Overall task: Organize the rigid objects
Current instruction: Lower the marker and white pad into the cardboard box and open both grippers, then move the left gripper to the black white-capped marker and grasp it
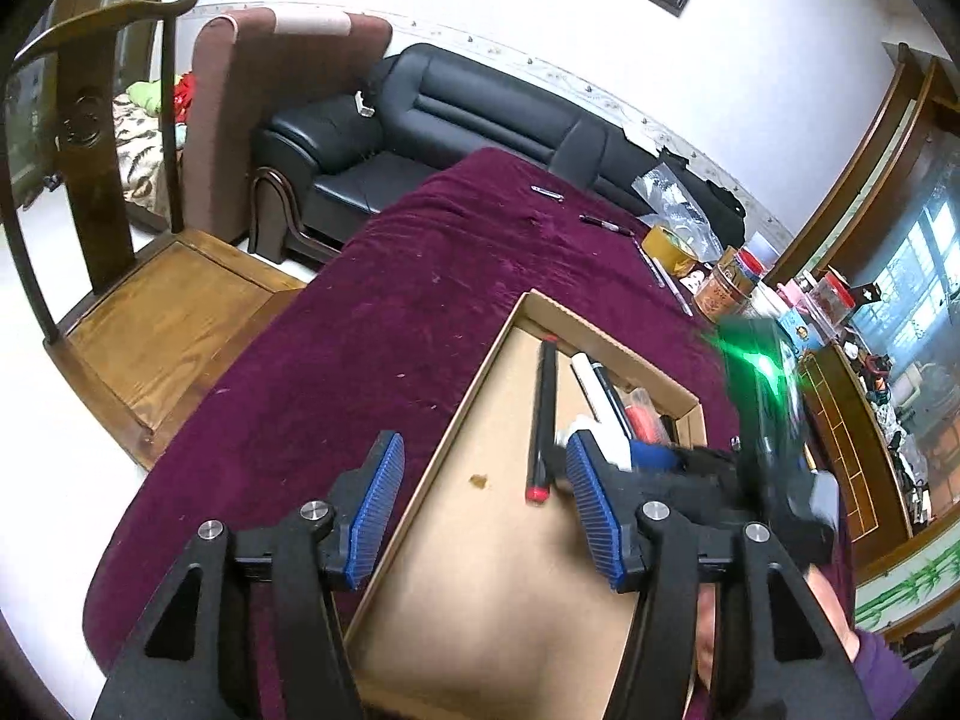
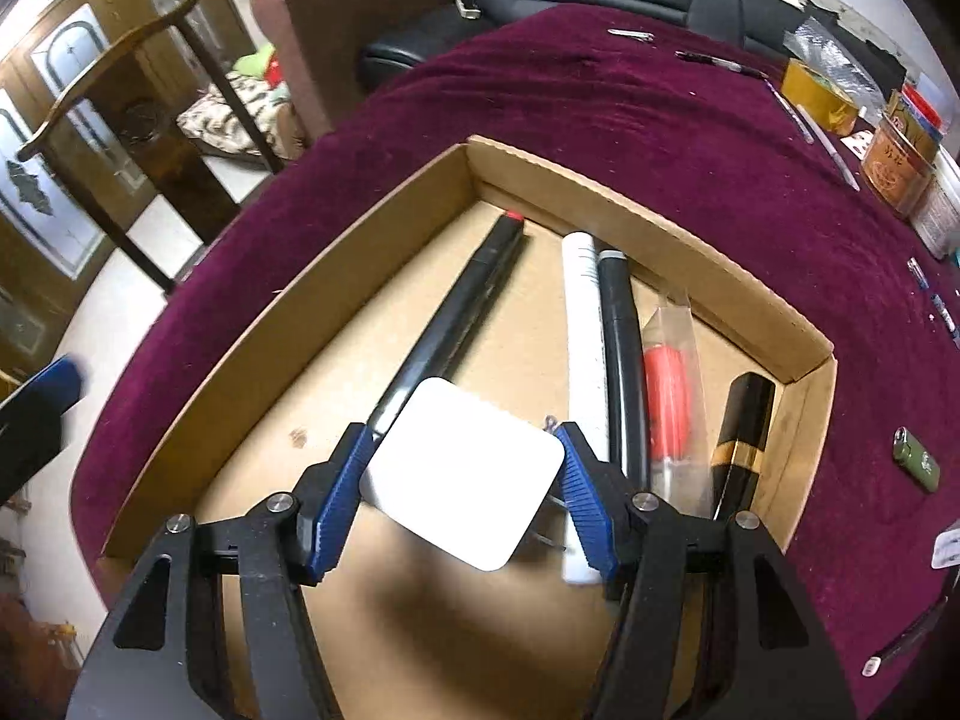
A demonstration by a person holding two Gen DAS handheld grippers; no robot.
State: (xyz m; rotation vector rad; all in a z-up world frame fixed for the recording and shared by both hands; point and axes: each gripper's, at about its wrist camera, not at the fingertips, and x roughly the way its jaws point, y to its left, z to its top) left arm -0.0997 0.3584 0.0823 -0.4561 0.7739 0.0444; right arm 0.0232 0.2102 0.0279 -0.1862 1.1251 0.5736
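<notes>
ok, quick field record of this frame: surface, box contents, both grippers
surface: maroon cloth
box: open cardboard tray on the cloth
in box: black marker with red cap, white pen, black pen, red item in clear bag, black-gold tube
right gripper: shut on white block, above the box
left gripper: open, nothing held, over the box's near edge
outside box: green lighter, tape roll

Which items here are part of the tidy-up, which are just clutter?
Job: box; white block in right gripper; black marker; white pen; red item in bag.
Clutter: tape roll; tin; sofa; chair.
</notes>
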